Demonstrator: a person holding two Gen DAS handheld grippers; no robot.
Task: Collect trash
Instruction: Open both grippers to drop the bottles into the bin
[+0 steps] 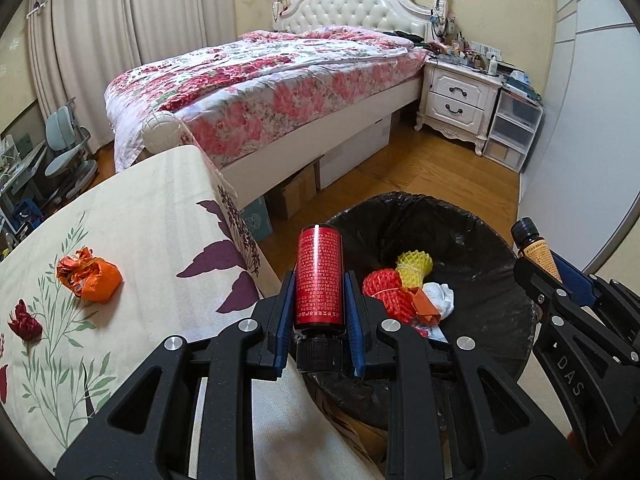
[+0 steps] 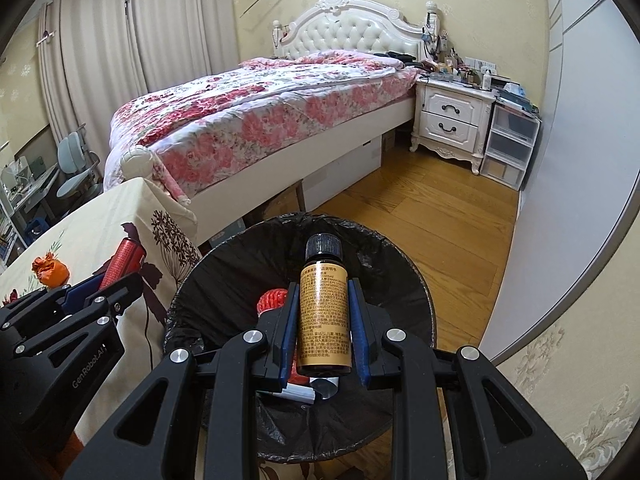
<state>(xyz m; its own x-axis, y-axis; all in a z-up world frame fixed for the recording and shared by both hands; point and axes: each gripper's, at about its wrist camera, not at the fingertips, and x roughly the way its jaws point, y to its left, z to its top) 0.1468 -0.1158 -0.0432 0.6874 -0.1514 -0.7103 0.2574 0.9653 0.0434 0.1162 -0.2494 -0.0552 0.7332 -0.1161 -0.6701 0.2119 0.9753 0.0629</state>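
My left gripper (image 1: 319, 280) is shut on a red bottle (image 1: 319, 280), black cap toward me, held at the left rim of the black-lined trash bin (image 1: 492, 248). My right gripper (image 2: 323, 292) is shut on a brown bottle (image 2: 323, 312) with a gold label and black cap, held above the bin (image 2: 400, 272). Inside the bin lie red (image 1: 386, 292) and yellow (image 1: 414, 266) foam nets and white crumpled paper (image 1: 440, 296). A crumpled orange wrapper (image 1: 89, 274) lies on the flowered tablecloth (image 1: 152, 220) to the left; it also shows in the right wrist view (image 2: 50, 270).
A bed with a pink floral quilt (image 1: 272, 80) stands behind. Cardboard boxes (image 1: 296, 192) sit under it. A white nightstand (image 1: 460, 98) and plastic drawers (image 1: 512, 128) stand at the back right. Wood floor (image 1: 432, 168) lies beyond the bin. A grey chair (image 1: 64, 148) is far left.
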